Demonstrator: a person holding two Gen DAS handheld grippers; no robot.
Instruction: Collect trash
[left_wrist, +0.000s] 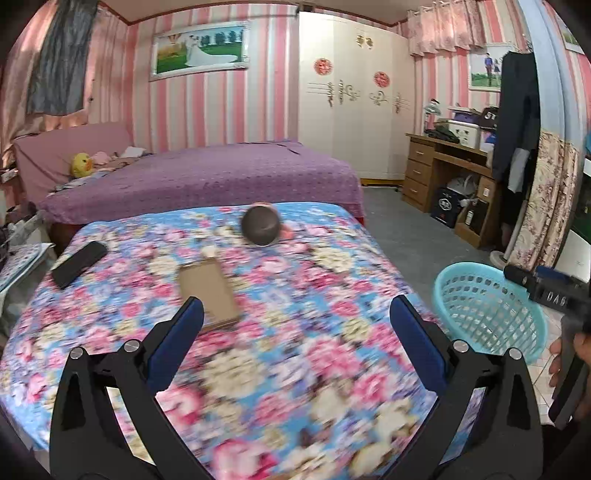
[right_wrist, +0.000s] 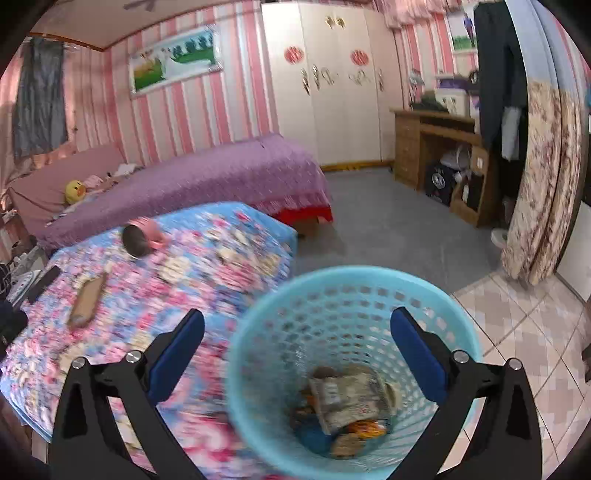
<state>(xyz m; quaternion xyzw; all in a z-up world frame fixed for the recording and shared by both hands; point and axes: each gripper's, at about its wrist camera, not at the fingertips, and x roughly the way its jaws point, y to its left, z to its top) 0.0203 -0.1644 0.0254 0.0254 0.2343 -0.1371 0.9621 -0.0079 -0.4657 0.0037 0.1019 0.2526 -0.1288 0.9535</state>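
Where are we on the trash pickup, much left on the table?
Done: wrappers and paper already lie in the blue basket. In hand: nothing; the left gripper and right gripper are both open and empty. Left on the floral table: a flat cardboard piece, a tipped pink cup and a black remote-like object.

Cardboard (left_wrist: 208, 293), remote (left_wrist: 78, 263) on floral table (left_wrist: 295, 350)
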